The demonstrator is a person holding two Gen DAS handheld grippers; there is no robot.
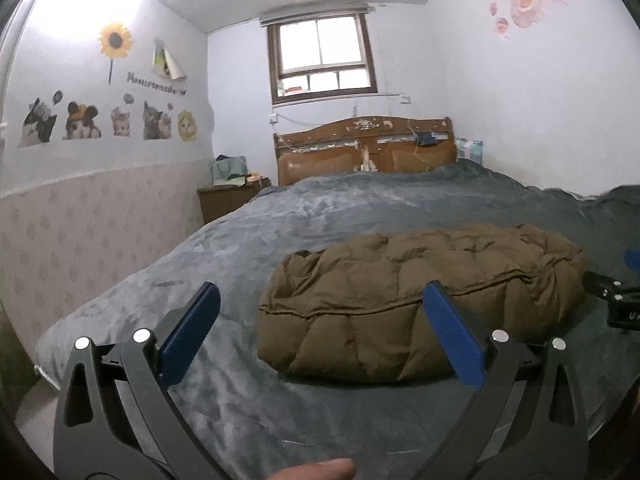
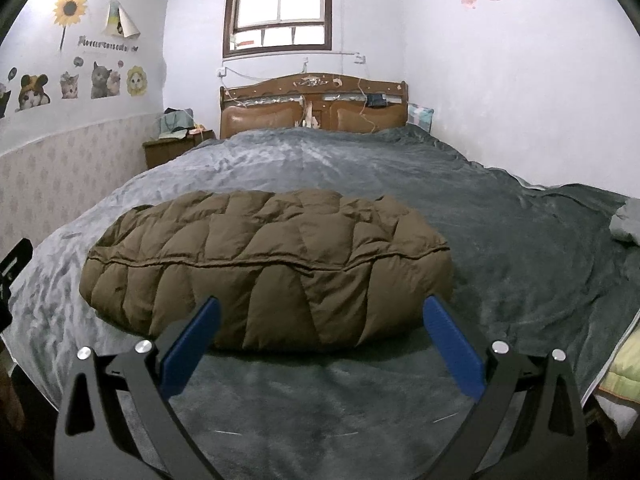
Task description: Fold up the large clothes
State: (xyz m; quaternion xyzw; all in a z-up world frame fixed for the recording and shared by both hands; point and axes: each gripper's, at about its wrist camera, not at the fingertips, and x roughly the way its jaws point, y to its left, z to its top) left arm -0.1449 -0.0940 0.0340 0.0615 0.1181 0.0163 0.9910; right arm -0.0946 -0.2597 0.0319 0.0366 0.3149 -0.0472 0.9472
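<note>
A brown quilted puffer jacket [image 1: 420, 300] lies folded into a thick bundle on the grey bed blanket [image 1: 280, 232]. It also shows in the right wrist view [image 2: 268, 260]. My left gripper [image 1: 322, 296] is open and empty, just in front of the bundle's near left part. My right gripper [image 2: 322, 308] is open and empty, just in front of the bundle's near edge. Part of the right gripper [image 1: 616, 300] shows at the right edge of the left wrist view.
The bed has a wooden headboard [image 2: 316, 104] under a window. A wooden nightstand [image 2: 172, 148] with items stands at the far left. A grey cloth [image 2: 626, 220] lies at the bed's right edge. The wall runs along the right side.
</note>
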